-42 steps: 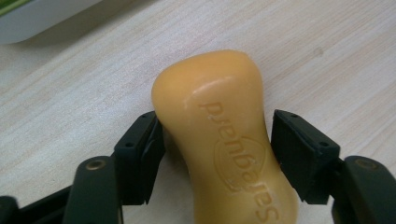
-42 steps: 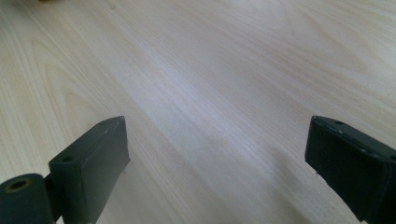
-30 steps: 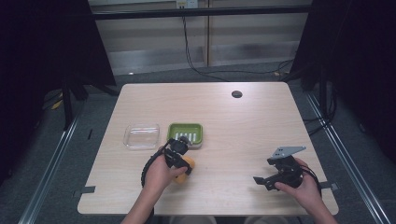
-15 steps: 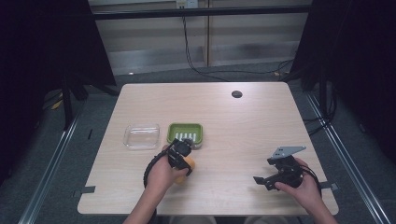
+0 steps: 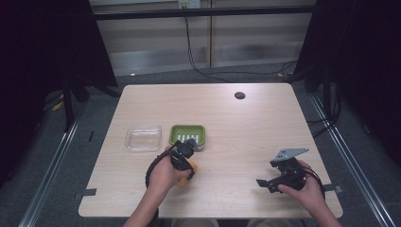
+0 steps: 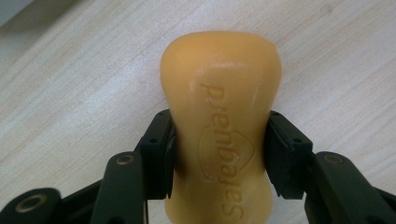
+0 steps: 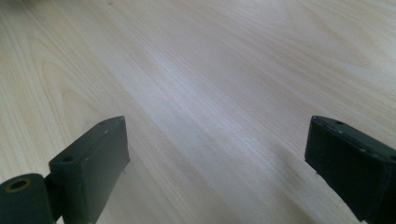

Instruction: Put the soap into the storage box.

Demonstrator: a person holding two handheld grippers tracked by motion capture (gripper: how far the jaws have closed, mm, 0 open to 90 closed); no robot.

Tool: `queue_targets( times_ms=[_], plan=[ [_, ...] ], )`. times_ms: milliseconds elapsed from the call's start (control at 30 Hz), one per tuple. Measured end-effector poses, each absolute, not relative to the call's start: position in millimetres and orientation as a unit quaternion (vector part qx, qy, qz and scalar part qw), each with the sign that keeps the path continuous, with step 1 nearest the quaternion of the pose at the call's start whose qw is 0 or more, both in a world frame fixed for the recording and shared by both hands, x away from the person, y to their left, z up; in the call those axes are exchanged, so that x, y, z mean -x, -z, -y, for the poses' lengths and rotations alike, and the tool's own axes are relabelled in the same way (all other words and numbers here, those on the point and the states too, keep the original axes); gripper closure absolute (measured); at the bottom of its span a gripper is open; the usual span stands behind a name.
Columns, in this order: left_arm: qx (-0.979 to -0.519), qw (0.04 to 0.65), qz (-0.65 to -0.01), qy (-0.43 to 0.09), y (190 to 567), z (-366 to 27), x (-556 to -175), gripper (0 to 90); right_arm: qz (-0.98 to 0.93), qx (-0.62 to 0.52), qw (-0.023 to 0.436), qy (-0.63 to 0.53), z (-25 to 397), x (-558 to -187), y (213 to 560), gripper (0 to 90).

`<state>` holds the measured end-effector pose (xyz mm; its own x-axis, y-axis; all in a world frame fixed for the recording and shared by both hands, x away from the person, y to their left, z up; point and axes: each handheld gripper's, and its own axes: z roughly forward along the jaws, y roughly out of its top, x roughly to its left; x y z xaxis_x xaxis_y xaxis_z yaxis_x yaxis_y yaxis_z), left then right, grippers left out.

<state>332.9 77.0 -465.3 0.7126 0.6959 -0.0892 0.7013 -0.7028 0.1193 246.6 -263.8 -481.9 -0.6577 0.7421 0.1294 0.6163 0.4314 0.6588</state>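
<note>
Clamped in the left gripper (image 6: 219,154) is a smooth, waxy orange soap bar (image 6: 220,121) with embossed lettering, pinched at its narrowed waist above the pale wood-grain table (image 5: 246,123), just in front of a green ridged plastic soap dish (image 5: 187,135). Beside that dish sits a clear shallow plastic tray (image 5: 143,137). Over bare wood, the right gripper (image 7: 219,163) is spread wide, empty.

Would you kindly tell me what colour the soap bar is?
The soap bar is yellow-orange with embossed lettering, seen best in the left gripper view.
</note>
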Motion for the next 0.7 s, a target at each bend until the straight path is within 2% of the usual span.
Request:
queue_targets(
  times_ms=[700],
  plan=[
    [-0.939,0.064,-0.336,0.041,445.1,-83.3,-341.8,49.9,-0.839,-0.406,0.089,-0.353,264.1,-247.5,479.1,5.3]
  ],
)
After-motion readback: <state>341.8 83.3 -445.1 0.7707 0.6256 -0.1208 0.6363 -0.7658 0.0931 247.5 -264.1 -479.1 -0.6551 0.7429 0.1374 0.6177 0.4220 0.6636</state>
